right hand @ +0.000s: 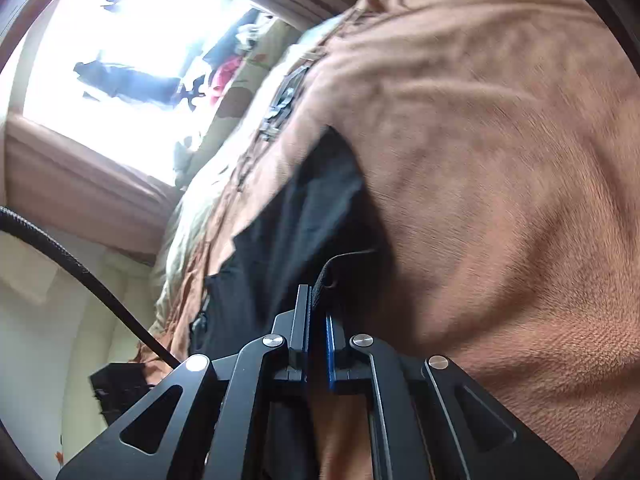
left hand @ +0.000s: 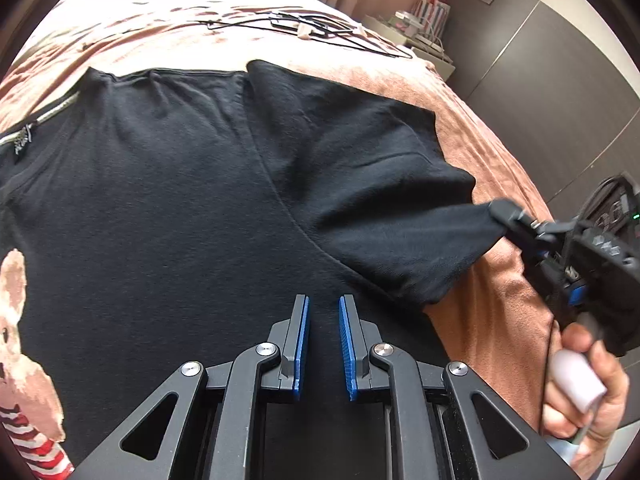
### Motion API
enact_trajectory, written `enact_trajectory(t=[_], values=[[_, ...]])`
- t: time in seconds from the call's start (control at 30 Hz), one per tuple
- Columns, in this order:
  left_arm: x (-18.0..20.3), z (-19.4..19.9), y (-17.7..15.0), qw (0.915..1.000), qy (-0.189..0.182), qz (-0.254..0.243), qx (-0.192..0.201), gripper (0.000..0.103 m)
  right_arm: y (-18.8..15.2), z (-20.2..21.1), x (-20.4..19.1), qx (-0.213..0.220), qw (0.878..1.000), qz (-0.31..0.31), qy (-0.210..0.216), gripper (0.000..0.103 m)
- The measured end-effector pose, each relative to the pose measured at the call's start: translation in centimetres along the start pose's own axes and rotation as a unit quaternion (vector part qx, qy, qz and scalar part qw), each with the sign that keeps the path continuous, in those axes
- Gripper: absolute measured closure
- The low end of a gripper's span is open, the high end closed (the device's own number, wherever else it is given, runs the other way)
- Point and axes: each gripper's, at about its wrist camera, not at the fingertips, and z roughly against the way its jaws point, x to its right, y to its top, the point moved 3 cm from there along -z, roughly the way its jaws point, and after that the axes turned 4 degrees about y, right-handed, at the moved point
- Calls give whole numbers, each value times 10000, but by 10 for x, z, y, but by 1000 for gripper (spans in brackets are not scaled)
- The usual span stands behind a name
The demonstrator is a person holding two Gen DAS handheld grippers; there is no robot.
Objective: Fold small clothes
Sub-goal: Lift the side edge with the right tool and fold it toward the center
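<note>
Left wrist view, standing by the bed (left hand: 472,128): it's the biggest thing here, covered in a brownish-pink fuzzy blanket (left hand: 168,32), so I'll place everything off that.

Spread flat across the middle of the bed is a black t-shirt (left hand: 168,208), neckline toward the bed's left side, with a white-edged collar and a little tag showing there. A cartoon bear print with red and white stripes (left hand: 24,380) peeks in at the near-left corner of the shirt. The shirt's sleeve (left hand: 380,200) sticks out toward the bed's right edge, lifted a bit off the blanket.

The right tool (left hand: 506,216) is out at that right edge, clenched on the sleeve's hem. In the right wrist view you can see it better: the right tool (right hand: 318,312) has its blue pads pressed together with the black hem fabric pinched between them, blanket filling the rest of the frame. A hand (left hand: 584,392) grips that tool's handle, just off the bed's right side.

The left tool (left hand: 323,320) hangs over the near middle of the shirt, released, with a clear gap between its blue pads and nothing in it.

At the far end of the bed there's a tangle of black cables (left hand: 304,26) lying on the blanket, well apart from the shirt.
</note>
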Motion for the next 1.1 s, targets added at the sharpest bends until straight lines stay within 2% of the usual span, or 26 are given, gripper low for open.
enact_trajectory(t=[0.3,0.43,0.9,1.03,1.1], values=[[4,-3,-2,9987,-484,158,-71,86,-15,7,-49,-89,9977,577,339,101],[1,2,-6,9986,-503,132,-137,86,-24,4,-65,-194,9956,815,427,101],[-63,75,1,9983,-4,530,249,86,-61,-31,-101,-813,9875,1295,378,101],[-69,90,3,9976,94,601,323,86,-78,-44,-101,-1158,9824,1447,234,101],[-72,97,6,9973,111,633,346,86,-88,-52,-101,-1390,9784,1530,-18,101]])
